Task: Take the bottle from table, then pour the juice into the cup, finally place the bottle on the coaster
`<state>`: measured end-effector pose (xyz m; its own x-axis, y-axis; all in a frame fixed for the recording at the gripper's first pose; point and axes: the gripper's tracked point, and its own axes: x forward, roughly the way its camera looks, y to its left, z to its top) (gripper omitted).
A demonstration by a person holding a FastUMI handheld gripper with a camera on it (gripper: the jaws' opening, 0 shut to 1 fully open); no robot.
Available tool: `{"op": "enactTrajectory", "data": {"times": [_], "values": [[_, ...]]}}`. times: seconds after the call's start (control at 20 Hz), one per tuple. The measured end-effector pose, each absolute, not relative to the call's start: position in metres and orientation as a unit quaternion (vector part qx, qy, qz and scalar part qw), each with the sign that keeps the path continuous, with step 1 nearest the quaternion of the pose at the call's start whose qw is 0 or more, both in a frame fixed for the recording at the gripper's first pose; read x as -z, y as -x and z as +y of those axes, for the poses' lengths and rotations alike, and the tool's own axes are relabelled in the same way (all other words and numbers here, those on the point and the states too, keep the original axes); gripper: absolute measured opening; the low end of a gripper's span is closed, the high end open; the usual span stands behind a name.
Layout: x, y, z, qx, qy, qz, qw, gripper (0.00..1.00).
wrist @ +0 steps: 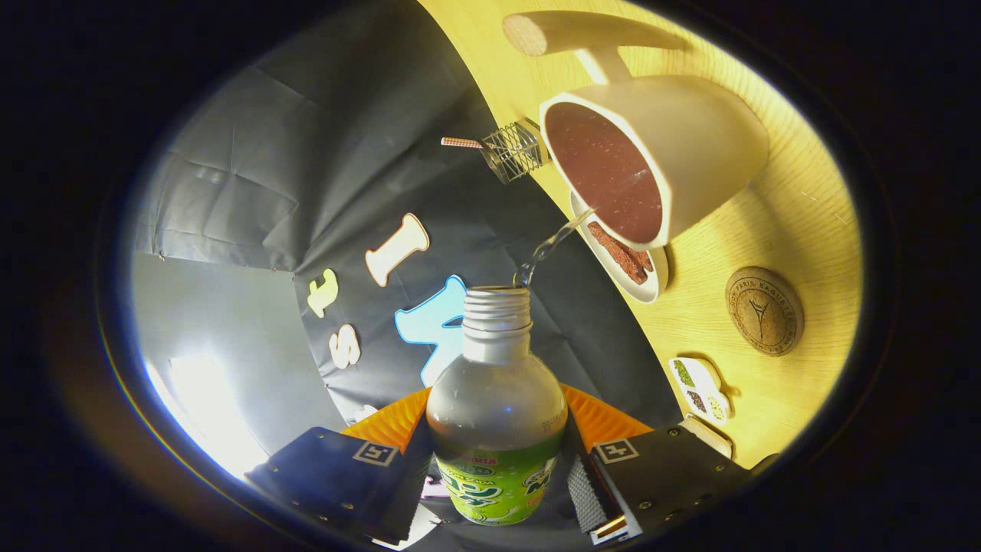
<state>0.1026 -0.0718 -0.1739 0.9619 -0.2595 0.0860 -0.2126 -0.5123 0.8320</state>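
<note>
Between the fingers (pixel 494 468), green-labelled bottle (pixel 496 414) streams into cup (pixel 651 165).

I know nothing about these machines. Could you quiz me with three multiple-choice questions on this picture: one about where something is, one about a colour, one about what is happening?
1. Where is the cork coaster?
A. on the wooden table, beside the cup
B. under the bottle
C. inside the cup

2. What colour is the cup on the outside?
A. blue
B. white
C. black

3. What are the tongs doing?
A. hanging open
B. holding a spoon
C. clamping the bottle while it pours

Answers:
1. A, the coaster lies bare on the table past the cup.
2. B, its wall and handle are white, with brown liquid inside.
3. C, both fingers press the bottle's sides and a clear stream runs from its mouth to the cup's rim.
</note>
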Motion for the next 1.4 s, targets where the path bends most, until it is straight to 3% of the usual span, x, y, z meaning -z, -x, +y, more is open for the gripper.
{"op": "enactTrajectory", "data": {"times": [1.4], "values": [[0.205,-0.097,-0.081,0.047,-0.851,-0.122,0.508,0.78]]}}
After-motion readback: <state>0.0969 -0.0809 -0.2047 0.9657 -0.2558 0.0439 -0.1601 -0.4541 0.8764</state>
